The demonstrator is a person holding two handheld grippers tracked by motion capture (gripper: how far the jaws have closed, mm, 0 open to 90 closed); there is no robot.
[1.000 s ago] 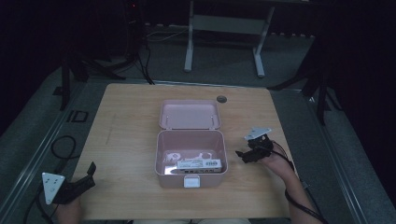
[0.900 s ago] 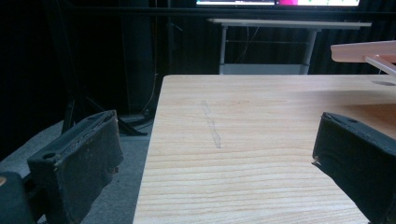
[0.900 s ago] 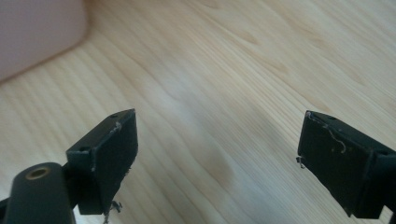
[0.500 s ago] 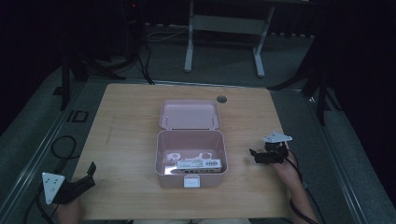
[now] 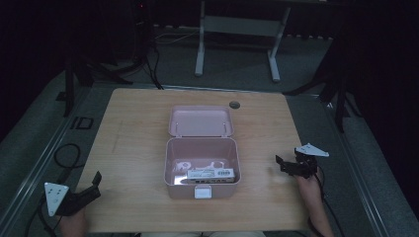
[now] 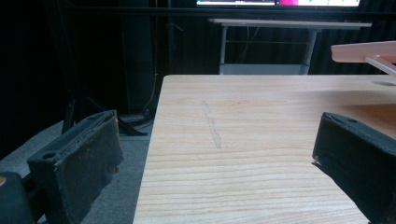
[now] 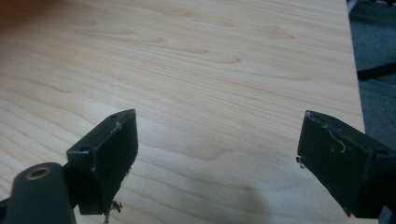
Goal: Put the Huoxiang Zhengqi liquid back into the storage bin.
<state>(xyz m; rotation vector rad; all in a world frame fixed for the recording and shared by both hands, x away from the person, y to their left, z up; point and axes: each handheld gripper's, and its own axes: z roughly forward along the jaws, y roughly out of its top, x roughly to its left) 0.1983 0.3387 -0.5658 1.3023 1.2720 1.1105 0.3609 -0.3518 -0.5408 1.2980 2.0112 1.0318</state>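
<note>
Pale pink plastic box [image 5: 201, 170] open at mid-table on the light wooden table [image 5: 133, 133], hinged lid [image 5: 200, 121] laid back flat behind it; inside, a white labelled device [image 5: 210, 174] along the front wall and a coiled white cable [image 5: 190, 164] behind it. Right black two-jaw gripper [image 5: 282, 164] low over the right table edge, jaws spread wide, nothing between them, well apart from the box. Moved outward and back toward the person since a second ago, when close beside the box's right wall. Left black two-jaw gripper [image 5: 94, 183] at the near left corner, jaws likewise spread and empty, unchanged from before. Box and contents unmoved.
</note>
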